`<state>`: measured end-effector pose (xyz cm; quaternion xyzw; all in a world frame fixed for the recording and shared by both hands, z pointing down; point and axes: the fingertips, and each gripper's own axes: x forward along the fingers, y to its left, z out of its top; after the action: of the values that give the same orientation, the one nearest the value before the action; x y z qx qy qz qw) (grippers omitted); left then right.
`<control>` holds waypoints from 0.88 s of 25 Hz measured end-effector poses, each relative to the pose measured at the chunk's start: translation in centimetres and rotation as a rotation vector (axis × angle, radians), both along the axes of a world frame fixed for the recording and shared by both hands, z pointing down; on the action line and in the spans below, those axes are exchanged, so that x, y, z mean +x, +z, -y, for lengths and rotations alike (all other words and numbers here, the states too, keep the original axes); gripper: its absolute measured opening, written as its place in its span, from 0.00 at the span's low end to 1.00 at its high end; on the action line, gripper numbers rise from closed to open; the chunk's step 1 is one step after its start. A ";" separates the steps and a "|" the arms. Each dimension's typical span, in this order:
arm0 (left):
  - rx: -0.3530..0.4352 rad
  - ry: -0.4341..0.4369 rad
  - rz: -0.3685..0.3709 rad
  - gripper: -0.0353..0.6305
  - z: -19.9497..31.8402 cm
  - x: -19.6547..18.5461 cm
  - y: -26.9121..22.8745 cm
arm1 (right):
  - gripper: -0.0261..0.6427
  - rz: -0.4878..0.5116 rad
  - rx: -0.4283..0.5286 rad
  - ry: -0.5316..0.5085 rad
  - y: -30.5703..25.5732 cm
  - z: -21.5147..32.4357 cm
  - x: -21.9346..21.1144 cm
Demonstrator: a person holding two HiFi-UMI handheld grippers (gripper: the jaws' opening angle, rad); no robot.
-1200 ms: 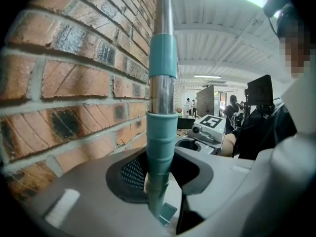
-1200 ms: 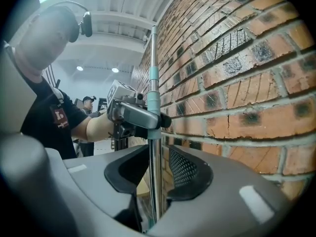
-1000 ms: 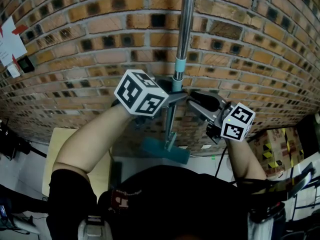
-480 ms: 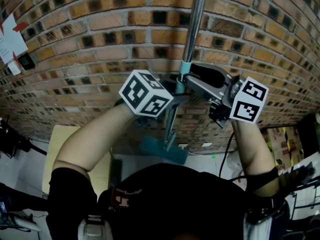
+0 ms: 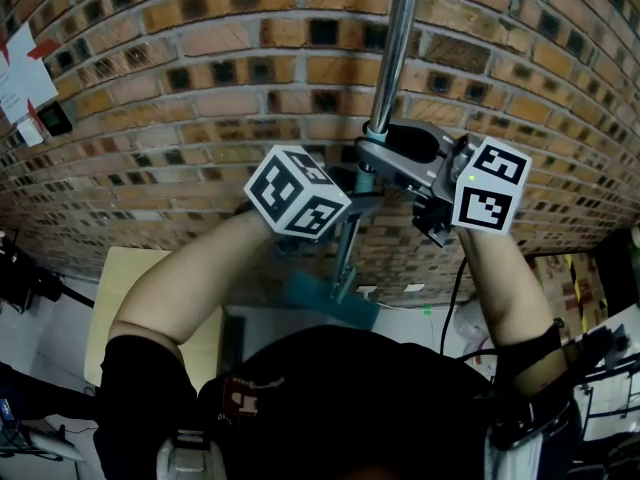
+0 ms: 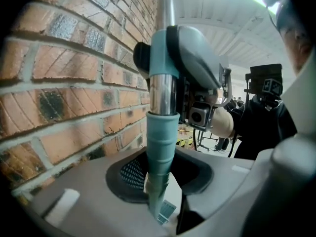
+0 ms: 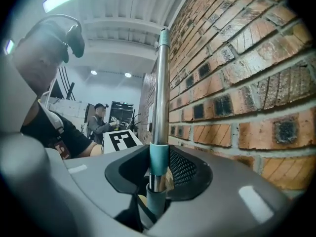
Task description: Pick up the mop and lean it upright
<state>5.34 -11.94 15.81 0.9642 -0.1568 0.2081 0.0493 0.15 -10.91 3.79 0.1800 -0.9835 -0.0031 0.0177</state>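
The mop stands nearly upright against the brick wall; its chrome pole (image 5: 395, 58) rises out of the top of the head view and its teal head (image 5: 330, 300) hangs low, above the person's chest. My left gripper (image 5: 357, 190) is shut on the pole at its teal collar (image 6: 162, 132). My right gripper (image 5: 375, 148) sits just above it on the same pole; its jaws have just been closing and now grip the pole (image 7: 160, 98) between their pads. In the left gripper view the right gripper shows as the grey body above the collar.
The brick wall (image 5: 200, 68) fills the background right behind the pole. Paper sheets (image 5: 20, 78) hang on it at far left. A pale board (image 5: 130, 298) lies low on the left, and patterned boxes (image 5: 555, 288) on the right. A person (image 7: 98, 120) stands far back in the room.
My right gripper has climbed the pole from beside the left gripper to above it. The pole's top has swung slightly to the right. The left gripper has held still.
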 end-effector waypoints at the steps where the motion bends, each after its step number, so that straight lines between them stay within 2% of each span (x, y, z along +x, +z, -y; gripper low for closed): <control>1: -0.002 -0.001 -0.007 0.24 0.0 0.0 0.0 | 0.23 0.009 -0.010 -0.005 0.0 0.0 0.0; 4: -0.002 -0.001 -0.023 0.24 -0.2 0.1 0.1 | 0.23 0.010 -0.021 -0.006 0.1 -0.1 0.1; 10: 0.053 0.029 -0.058 0.24 -1.0 -0.5 1.3 | 0.23 -0.017 -0.044 -0.005 2.3 -0.2 0.3; 13: 0.032 0.026 -0.086 0.25 -1.2 -1.5 2.6 | 0.23 -0.035 -0.066 0.004 4.4 0.3 0.6; 17: -0.006 -0.005 -0.125 0.25 -1.5 -3.7 5.1 | 0.23 -0.055 -0.099 0.013 8.0 0.9 0.9; 22: -0.025 -0.094 -0.197 0.25 -0.7 -6.3 8.8 | 0.23 -0.090 -0.110 0.009 13.3 1.8 1.0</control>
<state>-0.98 -11.25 24.60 0.9709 -0.1937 0.1118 0.0859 1.17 -12.75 17.04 0.1829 -0.9796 0.0430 0.0720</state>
